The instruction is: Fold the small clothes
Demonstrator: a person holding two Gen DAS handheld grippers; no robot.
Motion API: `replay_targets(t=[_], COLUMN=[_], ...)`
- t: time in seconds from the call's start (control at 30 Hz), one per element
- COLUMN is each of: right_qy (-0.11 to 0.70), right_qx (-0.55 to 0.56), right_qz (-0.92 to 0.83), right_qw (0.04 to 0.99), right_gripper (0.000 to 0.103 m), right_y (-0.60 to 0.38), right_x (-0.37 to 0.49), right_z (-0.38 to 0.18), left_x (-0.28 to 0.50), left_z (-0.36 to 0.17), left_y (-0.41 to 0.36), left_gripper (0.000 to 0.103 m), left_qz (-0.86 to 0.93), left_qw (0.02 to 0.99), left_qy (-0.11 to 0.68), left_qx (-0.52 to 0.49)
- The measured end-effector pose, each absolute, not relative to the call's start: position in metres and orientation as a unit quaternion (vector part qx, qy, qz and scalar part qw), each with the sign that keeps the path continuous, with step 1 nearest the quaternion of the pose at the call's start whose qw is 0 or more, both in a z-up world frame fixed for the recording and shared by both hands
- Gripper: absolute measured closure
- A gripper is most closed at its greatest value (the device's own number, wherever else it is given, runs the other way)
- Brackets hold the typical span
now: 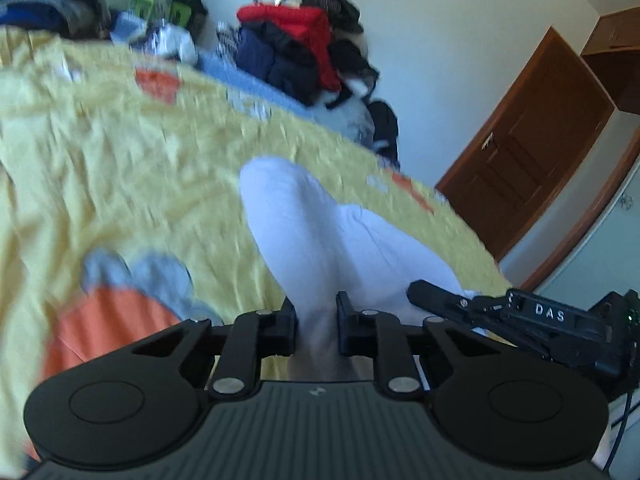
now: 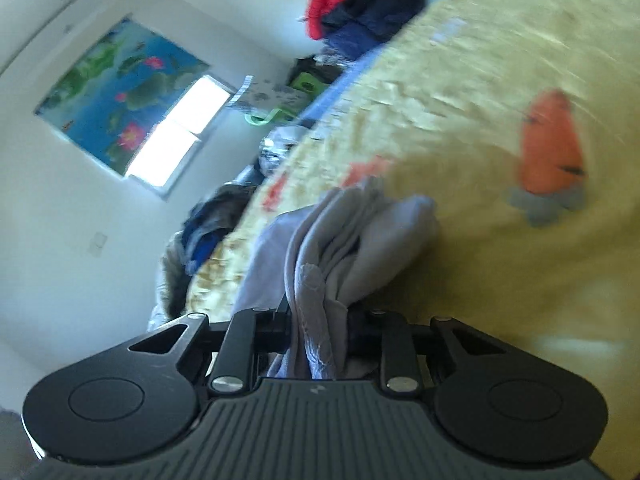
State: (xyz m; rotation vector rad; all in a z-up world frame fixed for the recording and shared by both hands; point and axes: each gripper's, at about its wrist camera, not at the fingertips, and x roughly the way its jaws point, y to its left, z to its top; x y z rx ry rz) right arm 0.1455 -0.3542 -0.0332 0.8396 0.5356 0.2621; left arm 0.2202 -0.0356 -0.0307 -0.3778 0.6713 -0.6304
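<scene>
L grip: left gripper (image 1: 317, 322) jaws narrow, pinched on one end of the white sock (image 1: 320, 232). Cloth fills the gap between the pads, so it's a real hold.
R grip: right gripper (image 2: 318, 320) also narrow, clamped on a bunched wad of the same pale cloth (image 2: 340, 248). Folds and a frayed hem stick out just ahead of the jaws.
R grip seen from L cam: right gripper (image 1: 448, 300) sits just to the right of the L jaws, tip touching the sock's near edge.
sock pos: straight ahead of the L jaws, running away over the yellow blanket (image 1: 120, 160). Far end rounded; can't tell if it rests on the blanket or hangs just above it.
bg: clothes pile (image 1: 304, 48) well beyond the sock at the far side of the bed, door (image 1: 532, 152) off to the right. Window (image 2: 176, 132) up-left in the R view.
img quality: both views motion-blurred, R cam rolled hard. Fine detail is unreliable.
step (est): both ends just grabbed, i.e. start of a fold; nothing laid over yet.
progress (est): early for this item.
next needs: keep both pinches tight, get the sock flat and taut on the blanket, then bring one end over the other and line up the edges before letting go.
risk: R side holds a bunch, not a clean edge, so the fold may come out lumpy. Regrip may be req'd.
</scene>
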Motion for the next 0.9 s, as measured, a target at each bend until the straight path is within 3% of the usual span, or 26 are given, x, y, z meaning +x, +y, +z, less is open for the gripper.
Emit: replay_targets(t=[0.2,0.3,0.33,0.4,0.47,0.5,0.63,0.77,0.9], right_qy=[0.244,0.289,0.31,0.314,0.292,0.281,0.258,0.297,0.287], right_qx=[0.369,0.352,0.332,0.304,0.286,0.258,0.135,0.053,0.045], right_qz=[0.143,0.104,0.074,0.046,0.027,0.012,0.065,0.058,0.03], right_qw=[0.885,0.884,0.888,0.898,0.912,0.924,0.954,0.952,0.956], right_gripper=[0.074,0.062,0.06,0.055,0.056,0.056,0.054,0.059,0.057], right_y=[-0.323,-0.313,-0.31,-0.308,-0.306,-0.301,-0.259,-0.231,-0.223], right_x=[0.166,0.179,0.181,0.173,0.152,0.14,0.094,0.095,0.085], right_z=[-0.007,-0.025,-0.032,-0.037,-0.029,-0.022,-0.003,-0.017,-0.007], left_x=[0.23,0.234,0.232,0.218,0.202,0.193,0.163,0.147,0.137], left_z=[-0.009,-0.029,-0.035,-0.035,-0.029,-0.025,-0.023,-0.035,-0.024], left_y=[-0.015,-0.02,-0.021,-0.014,-0.009,-0.008,-0.009,-0.018,-0.012], left_gripper=[0.083,0.079,0.073,0.046,0.028,0.024,0.022,0.021,0.02], left_qz=[-0.273,-0.232,-0.22,-0.204,-0.171,-0.161,-0.139,-0.117,-0.096], left_qw=[0.887,0.887,0.89,0.903,0.92,0.927,0.937,0.947,0.951], left_qy=[0.34,0.386,0.392,0.372,0.351,0.337,0.319,0.293,0.291], left_qx=[-0.149,-0.099,-0.079,-0.062,-0.034,-0.019,0.026,0.068,0.042])
